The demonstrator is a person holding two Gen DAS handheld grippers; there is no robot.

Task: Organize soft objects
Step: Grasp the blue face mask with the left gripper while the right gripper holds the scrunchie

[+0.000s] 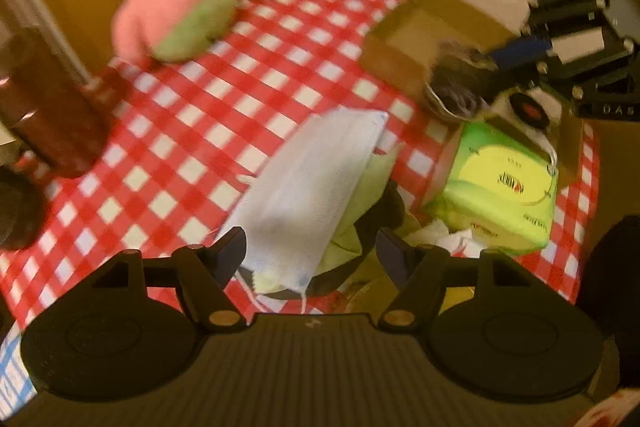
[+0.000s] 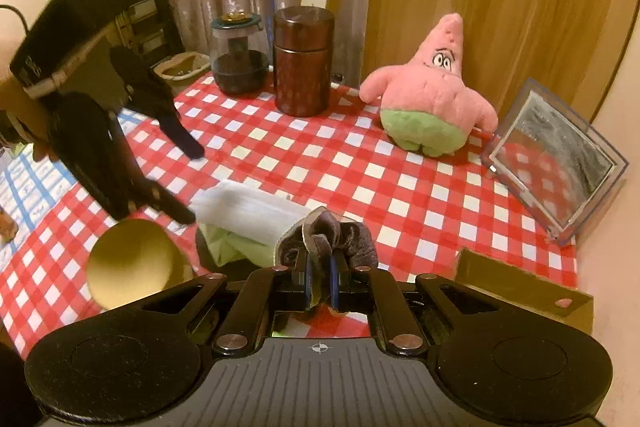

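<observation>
My left gripper point(image 1: 312, 251) is open above a pale blue face mask point(image 1: 312, 179); its pads stand apart from the mask. The mask lies on a crumpled green cloth point(image 1: 360, 211) over something dark. In the right wrist view the left gripper point(image 2: 192, 183) hovers at the mask's point(image 2: 248, 211) left end. My right gripper point(image 2: 320, 275) is shut on a grey-purple velvet scrunchie point(image 2: 336, 235), held above the table; the left wrist view shows the scrunchie point(image 1: 456, 83) next to a cardboard box point(image 1: 420, 39). A pink starfish plush point(image 2: 432, 99) with green shorts sits upright at the back.
A red-and-white checked cloth point(image 2: 360, 179) covers the table. A brown canister point(image 2: 304, 63) and a glass jar point(image 2: 240, 55) stand at the back. A clear frame point(image 2: 560, 155) leans at the right. A green tissue pack point(image 1: 500, 187) and a gold round dish point(image 2: 132, 263) lie near the mask.
</observation>
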